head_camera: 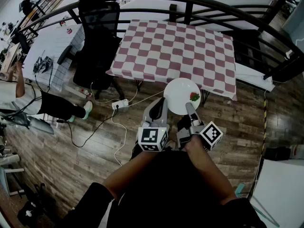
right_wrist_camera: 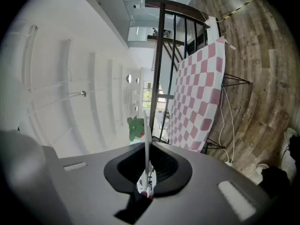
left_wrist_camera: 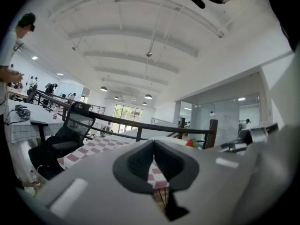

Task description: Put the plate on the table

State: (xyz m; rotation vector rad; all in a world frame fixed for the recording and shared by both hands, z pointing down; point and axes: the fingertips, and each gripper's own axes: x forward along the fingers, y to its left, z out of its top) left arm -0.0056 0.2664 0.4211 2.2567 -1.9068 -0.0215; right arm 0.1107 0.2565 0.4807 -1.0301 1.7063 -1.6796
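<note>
The fingers of the right gripper clamp the plate by its near rim, in the air short of the table. The left gripper is clenched on nothing. The plate is not yet set down.

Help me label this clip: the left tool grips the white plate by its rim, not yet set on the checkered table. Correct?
Wrong tool. The right tool grips the white plate by its rim, not yet set on the checkered table; the right gripper view shows the rim between its jaws. The left tool holds nothing.
</note>
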